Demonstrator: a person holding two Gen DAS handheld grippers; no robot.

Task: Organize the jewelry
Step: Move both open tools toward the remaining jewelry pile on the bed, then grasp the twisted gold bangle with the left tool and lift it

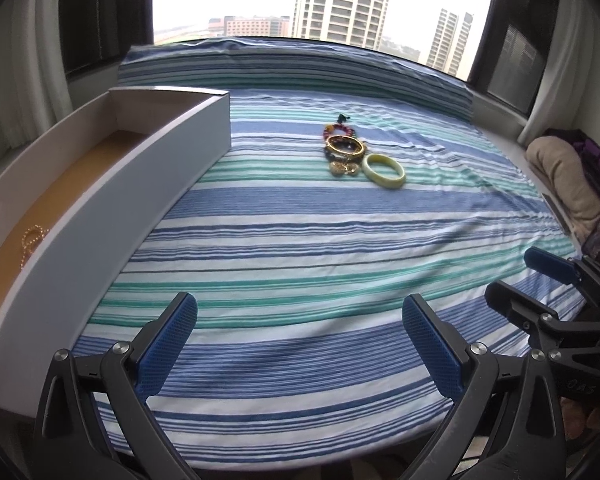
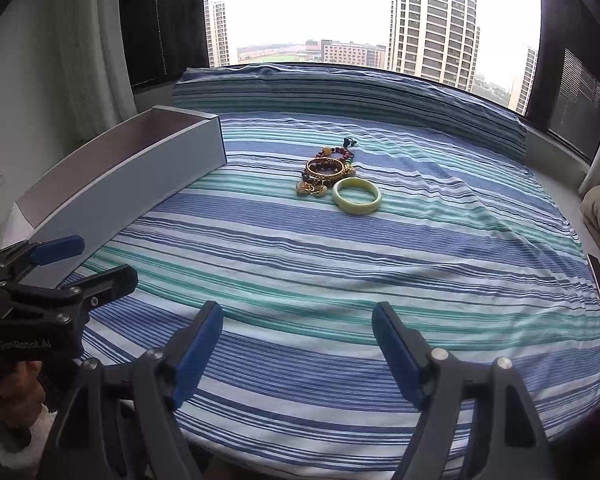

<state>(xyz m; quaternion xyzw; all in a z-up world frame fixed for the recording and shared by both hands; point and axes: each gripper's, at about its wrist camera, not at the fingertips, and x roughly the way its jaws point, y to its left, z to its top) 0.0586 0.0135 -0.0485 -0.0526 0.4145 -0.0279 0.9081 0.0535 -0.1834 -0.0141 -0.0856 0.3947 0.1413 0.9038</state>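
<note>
A pile of jewelry lies on the striped cloth [image 1: 300, 240]: a gold bangle [image 1: 345, 145] [image 2: 325, 167] over dark and red beaded bracelets, gold pendants [image 1: 343, 169], and a pale green bangle [image 1: 383, 165] [image 2: 356, 196] to its right. A long white box [image 1: 112, 200] [image 2: 120, 192] stands at the left; a gold bead chain [image 1: 31, 240] lies inside it. My left gripper [image 1: 300, 344] is open near the cloth's front edge, nothing between its fingers. My right gripper [image 2: 298, 344] is open too, also empty. Each gripper shows in the other's view: the right gripper [image 1: 516, 284], the left gripper [image 2: 96, 262].
A window with tall buildings runs behind the cloth. A striped bolster [image 1: 300, 68] lines the far edge. A beige and purple bundle [image 1: 572, 192] lies at the right. A hand [image 2: 16, 384] grips the left gripper's handle.
</note>
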